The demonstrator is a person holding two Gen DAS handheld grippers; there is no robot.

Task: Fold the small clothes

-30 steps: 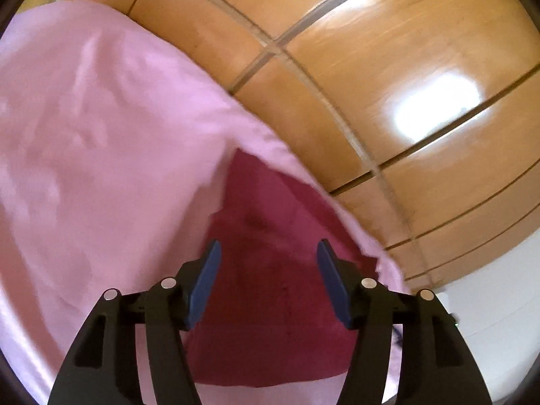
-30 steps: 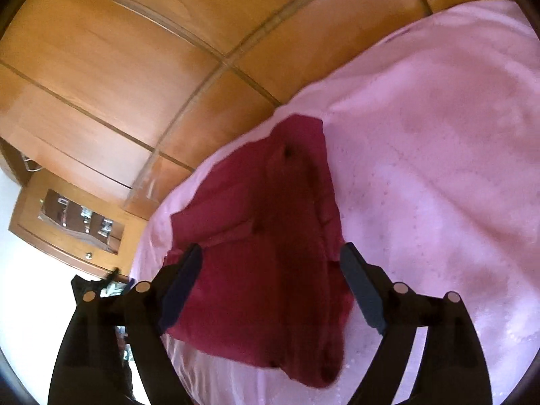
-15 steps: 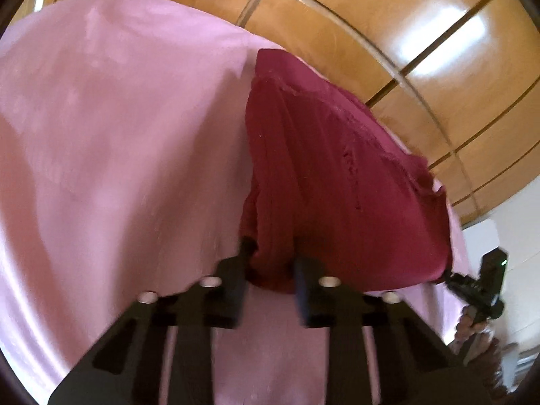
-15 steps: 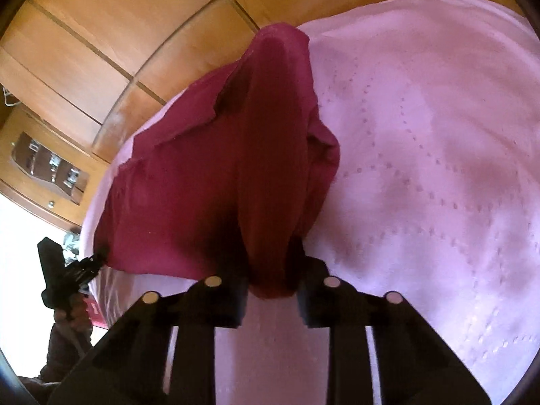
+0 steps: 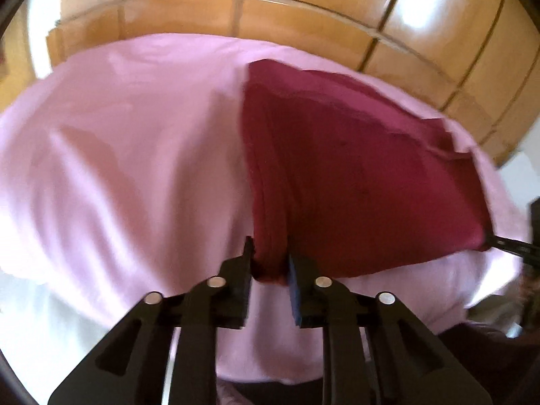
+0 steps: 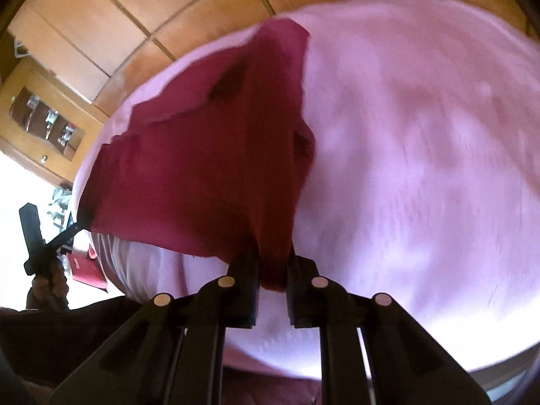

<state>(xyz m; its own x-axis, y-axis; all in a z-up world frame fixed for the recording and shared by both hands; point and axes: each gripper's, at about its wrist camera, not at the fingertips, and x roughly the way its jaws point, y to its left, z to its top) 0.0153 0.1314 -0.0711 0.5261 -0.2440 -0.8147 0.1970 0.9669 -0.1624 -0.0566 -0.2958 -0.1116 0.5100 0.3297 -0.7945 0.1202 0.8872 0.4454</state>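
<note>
Now both of my tongs are clenched on the dark red garment (image 5: 354, 175). My left tong (image 5: 270, 271) pinches one bunched near corner of it, and my right tong (image 6: 272, 270) pinches the other near corner, with cloth squeezed between the pads in each view. From the left view I can see the right tong's tip (image 5: 506, 246) at the far corner of the cloth's near edge, and from the right view the left tong (image 6: 37, 236) shows the same way, gripped in my hand (image 6: 47, 287).

The garment stretches between the two grips and its far part lies on the pink bedspread (image 5: 128, 141), near the wooden headboard (image 5: 303, 10). The bedspread is smooth, pale pink, with soft creases and faint dotted stitching, though blur hides the detail. The headboard is glossy orange-brown wood cut into panels by thin grooves, catching bright patches of light. Off to the left in the right view stands a wooden bedside cabinet (image 6: 44, 125) with small items on it, against a bright white wall.
</note>
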